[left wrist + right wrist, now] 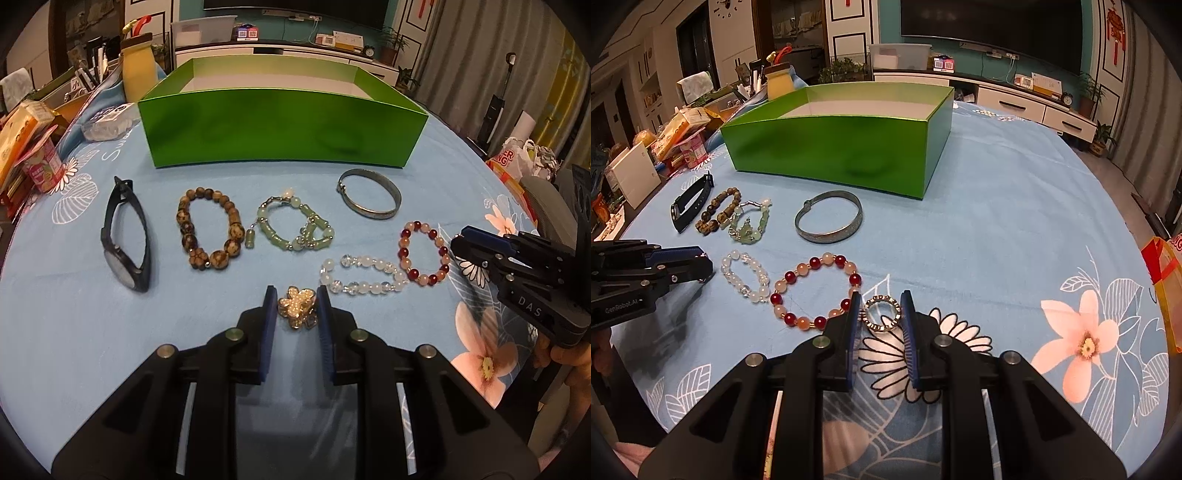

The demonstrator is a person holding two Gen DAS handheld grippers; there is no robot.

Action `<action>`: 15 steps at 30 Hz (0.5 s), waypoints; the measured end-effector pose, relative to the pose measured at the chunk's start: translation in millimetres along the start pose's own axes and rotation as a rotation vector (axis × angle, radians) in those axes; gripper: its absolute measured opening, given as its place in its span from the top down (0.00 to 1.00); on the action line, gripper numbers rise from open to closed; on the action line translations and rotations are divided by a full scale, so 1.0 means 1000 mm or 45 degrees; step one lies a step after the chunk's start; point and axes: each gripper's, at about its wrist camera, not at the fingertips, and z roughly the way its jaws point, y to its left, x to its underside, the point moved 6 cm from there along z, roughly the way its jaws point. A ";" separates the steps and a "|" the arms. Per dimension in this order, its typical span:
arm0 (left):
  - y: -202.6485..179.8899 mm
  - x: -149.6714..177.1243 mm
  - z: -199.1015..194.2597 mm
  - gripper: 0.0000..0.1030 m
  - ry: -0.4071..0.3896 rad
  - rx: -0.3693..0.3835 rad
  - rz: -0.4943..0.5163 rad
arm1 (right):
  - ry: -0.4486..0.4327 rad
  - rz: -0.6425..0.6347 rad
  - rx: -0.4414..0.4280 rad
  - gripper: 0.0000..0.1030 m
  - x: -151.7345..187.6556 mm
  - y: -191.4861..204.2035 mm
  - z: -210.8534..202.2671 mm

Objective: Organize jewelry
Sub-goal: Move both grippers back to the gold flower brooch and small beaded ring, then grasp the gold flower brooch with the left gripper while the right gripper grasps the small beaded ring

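A green open box (280,129) stands at the back of the blue cloth; it also shows in the right wrist view (831,147). My left gripper (296,297) is closed around a gold flower brooch (297,306) on the cloth. My right gripper (881,301) is closed around a silver ring (882,314). On the cloth lie a black watch (125,240), a brown bead bracelet (210,229), a jade bracelet (295,229), a silver bangle (369,199), a clear bead bracelet (362,275) and a red bead bracelet (424,256).
Snack boxes and a pink cup (42,166) crowd the left table edge. A yellow bottle (138,70) stands behind the box. A bag (1167,288) sits at the right edge. Floral print covers the near cloth (1082,343).
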 end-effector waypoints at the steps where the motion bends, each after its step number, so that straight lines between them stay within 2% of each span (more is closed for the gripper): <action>1: 0.000 0.000 -0.001 0.79 -0.001 -0.002 -0.002 | -0.004 0.001 0.002 0.80 -0.001 0.000 -0.002; 15: -0.001 -0.012 -0.024 0.79 -0.058 -0.001 -0.011 | -0.076 -0.009 -0.005 0.80 -0.015 0.005 -0.026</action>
